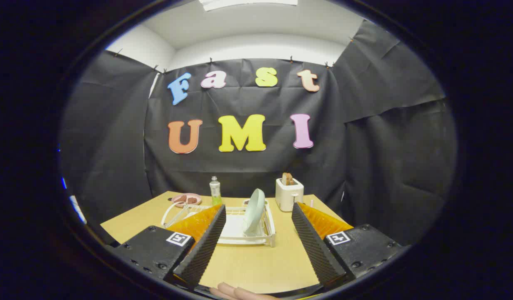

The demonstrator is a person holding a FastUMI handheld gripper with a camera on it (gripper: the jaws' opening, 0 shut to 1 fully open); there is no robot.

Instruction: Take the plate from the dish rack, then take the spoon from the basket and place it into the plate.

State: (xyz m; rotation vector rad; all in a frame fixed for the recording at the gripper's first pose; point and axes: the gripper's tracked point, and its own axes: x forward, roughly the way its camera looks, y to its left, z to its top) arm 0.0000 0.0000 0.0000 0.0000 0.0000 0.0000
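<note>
At the very bottom centre of the frame, your fingertips (235,291) are peeking in under the gripper (258,210). The gripper's two fingers are standing spread wide apart, pinching nothing; their inner faces are ribbed wedges tapering toward the tips, and each one is rising from a blocky housing carrying a small square marker.

Between the fingers, a smooth, pale wood-grain table (252,262) is stretching away from you. Just beyond the fingertips, in the middle of the frame, the dish rack (260,238) is sitting on the table: a white, slatted frame with thin rails and a flat tray under it. The plate (254,216) is standing on edge in that rack, a pale green, glossy round dish tilting slightly, lying ahead of the gap between the fingers and nearer the left one, apart from both.

To the left of the rack, partly hidden behind the left finger, a white wire basket (177,212) is showing its curved rim; you cannot make out the spoon in it. Further back, toward the left, a small pink dish (186,199) is holding something brown, and a clear plastic bottle (215,191) with greenish liquid is standing beside it. To the right of the plate, a boxy white toaster (289,193) is holding toast in its slots, against the creased black cloth wall.
</note>
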